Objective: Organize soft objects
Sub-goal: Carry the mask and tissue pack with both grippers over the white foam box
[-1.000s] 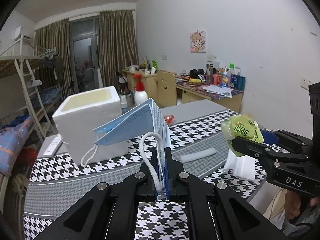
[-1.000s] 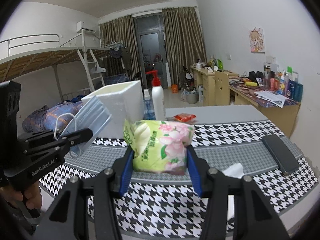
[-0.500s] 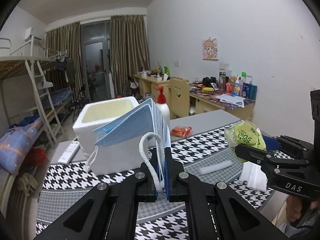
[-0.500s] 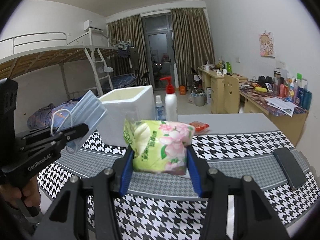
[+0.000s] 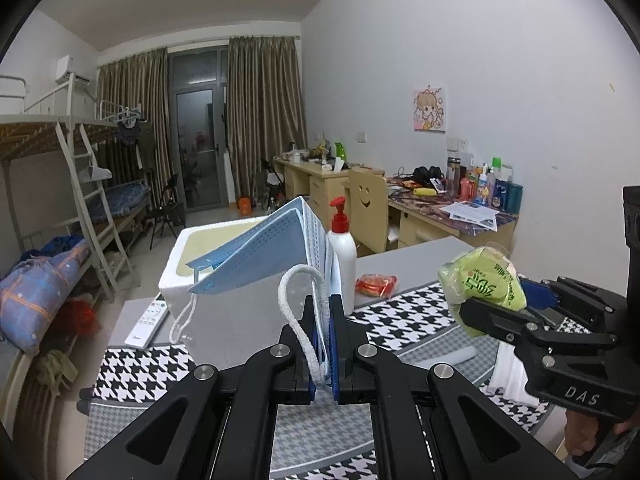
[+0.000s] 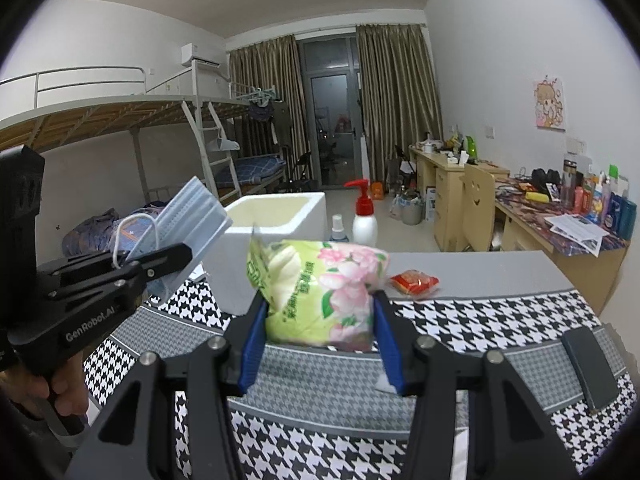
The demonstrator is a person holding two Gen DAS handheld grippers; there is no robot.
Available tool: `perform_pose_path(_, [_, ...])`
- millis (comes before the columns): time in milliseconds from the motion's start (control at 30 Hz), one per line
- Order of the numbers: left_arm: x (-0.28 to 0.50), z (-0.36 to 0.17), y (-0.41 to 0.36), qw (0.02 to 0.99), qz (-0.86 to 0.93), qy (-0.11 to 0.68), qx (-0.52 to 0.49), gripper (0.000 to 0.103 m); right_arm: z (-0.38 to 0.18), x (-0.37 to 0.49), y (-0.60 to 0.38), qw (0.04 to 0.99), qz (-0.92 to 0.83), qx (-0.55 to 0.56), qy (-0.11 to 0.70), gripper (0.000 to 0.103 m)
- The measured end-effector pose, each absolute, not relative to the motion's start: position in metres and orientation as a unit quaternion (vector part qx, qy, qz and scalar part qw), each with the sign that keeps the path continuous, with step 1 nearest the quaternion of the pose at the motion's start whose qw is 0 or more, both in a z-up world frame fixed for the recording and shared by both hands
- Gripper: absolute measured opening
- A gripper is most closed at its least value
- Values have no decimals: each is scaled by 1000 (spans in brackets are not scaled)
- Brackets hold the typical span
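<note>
My left gripper is shut on a stack of blue face masks with white ear loops, held up above the table; it also shows in the right wrist view with the masks. My right gripper is shut on a green flowered tissue pack, held above the table; that pack shows at the right of the left wrist view. A white foam box, open at the top, stands behind both on the table.
A white pump bottle with a red top and a small spray bottle stand beside the box. A red snack packet, a dark phone, a remote, a white roll and white tissue lie on the houndstooth cloth.
Both grippers have risen with their loads and moved toward the foam box. The table looks lower in both views and the box's open top shows more.
</note>
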State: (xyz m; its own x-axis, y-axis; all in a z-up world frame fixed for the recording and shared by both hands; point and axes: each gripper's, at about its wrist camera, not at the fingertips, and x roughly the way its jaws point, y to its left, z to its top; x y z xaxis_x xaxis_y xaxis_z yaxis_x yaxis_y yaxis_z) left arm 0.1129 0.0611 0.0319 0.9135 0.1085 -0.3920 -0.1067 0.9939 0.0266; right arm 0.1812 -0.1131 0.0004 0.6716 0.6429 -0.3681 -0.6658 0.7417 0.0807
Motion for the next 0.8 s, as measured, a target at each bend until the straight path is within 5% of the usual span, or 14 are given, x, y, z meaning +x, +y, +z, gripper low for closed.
perform_pose_path(800, [150,59,96,980,72,183,-12,5,34,204,-65,912,368,-49,175,55])
